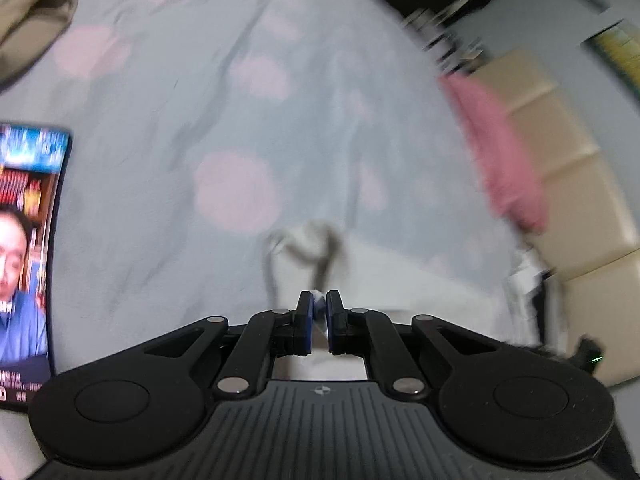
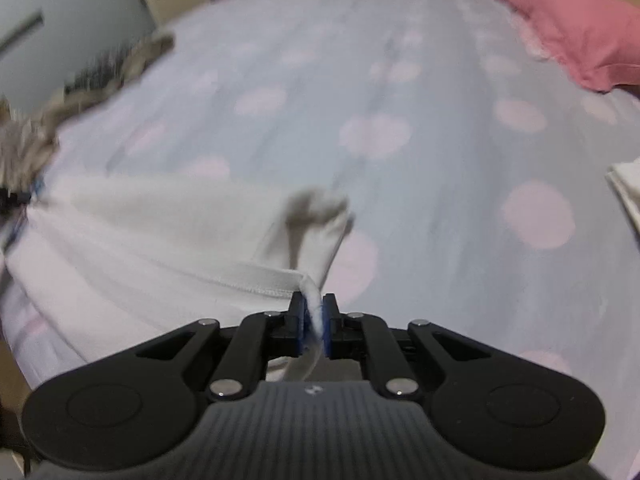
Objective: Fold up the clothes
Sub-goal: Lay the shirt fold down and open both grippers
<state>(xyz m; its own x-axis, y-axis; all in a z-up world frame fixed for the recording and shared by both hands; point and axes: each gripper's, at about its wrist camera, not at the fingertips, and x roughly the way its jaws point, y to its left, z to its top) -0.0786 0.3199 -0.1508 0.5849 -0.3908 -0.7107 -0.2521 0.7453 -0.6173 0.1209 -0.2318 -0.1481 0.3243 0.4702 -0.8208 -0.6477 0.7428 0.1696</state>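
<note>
Left gripper (image 1: 319, 322): lower centre of the left wrist view, fingers pressed together on a bit of white cloth.
Right gripper (image 2: 313, 330): lower centre of the right wrist view, pinching the stitched hem of the white garment (image 2: 160, 232) between blue pads (image 2: 329, 330).
White garment: stretched across the lower left of the right wrist view, over the bed sheet (image 2: 420, 120); in the left wrist view it shows as a pale bunch just beyond the fingers, blurred.
Bed sheet: light blue with pink dots, filling most of both views.
Pink pillow (image 2: 576, 28): upper right of the right wrist view, on the sheet.
Phone (image 1: 28, 248): left edge of the left wrist view, screen lit.
Beige clothes (image 1: 32, 16): upper left corner of the left wrist view, heaped, well apart from the grippers.
</note>
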